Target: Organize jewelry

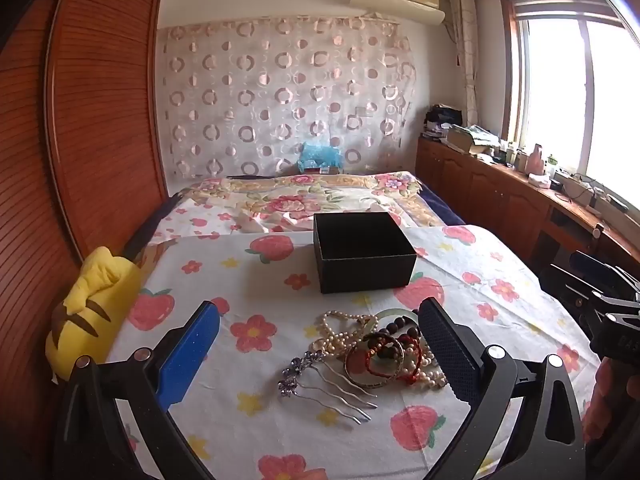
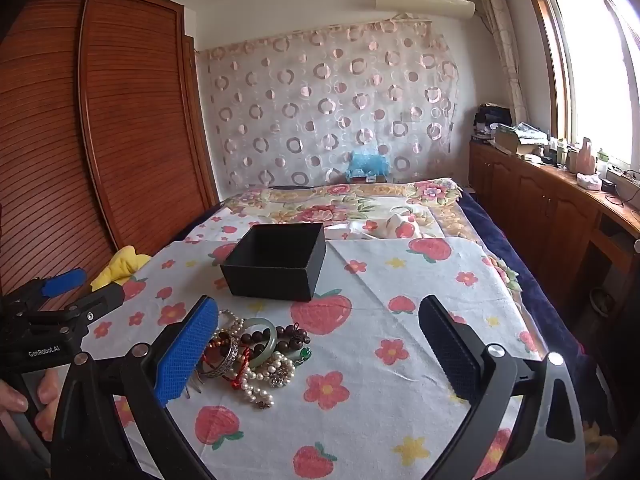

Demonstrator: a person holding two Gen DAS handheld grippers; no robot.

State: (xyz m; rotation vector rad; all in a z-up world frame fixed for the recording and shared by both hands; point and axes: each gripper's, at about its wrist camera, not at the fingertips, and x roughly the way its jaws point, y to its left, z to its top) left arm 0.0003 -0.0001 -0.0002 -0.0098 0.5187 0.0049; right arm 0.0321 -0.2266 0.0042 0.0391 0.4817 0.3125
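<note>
A pile of jewelry [image 1: 380,350] lies on the strawberry-print cloth [image 1: 260,280]: pearl strands, dark wooden beads, a green jade bangle [image 2: 264,338], a silver bangle [image 2: 224,360], red cord, and a silver hair comb [image 1: 320,384]. An open, empty black box [image 1: 362,254] stands behind it; it also shows in the right wrist view [image 2: 276,264]. My left gripper [image 1: 320,344] is open, hovering over the pile. My right gripper [image 2: 320,344] is open, with the pile [image 2: 252,360] by its left finger.
A yellow plush toy [image 1: 88,312] lies at the cloth's left edge by the wooden wardrobe [image 1: 80,120]. A bed with a floral blanket [image 1: 300,196] lies behind. A cluttered wooden counter [image 1: 520,184] runs under the window on the right.
</note>
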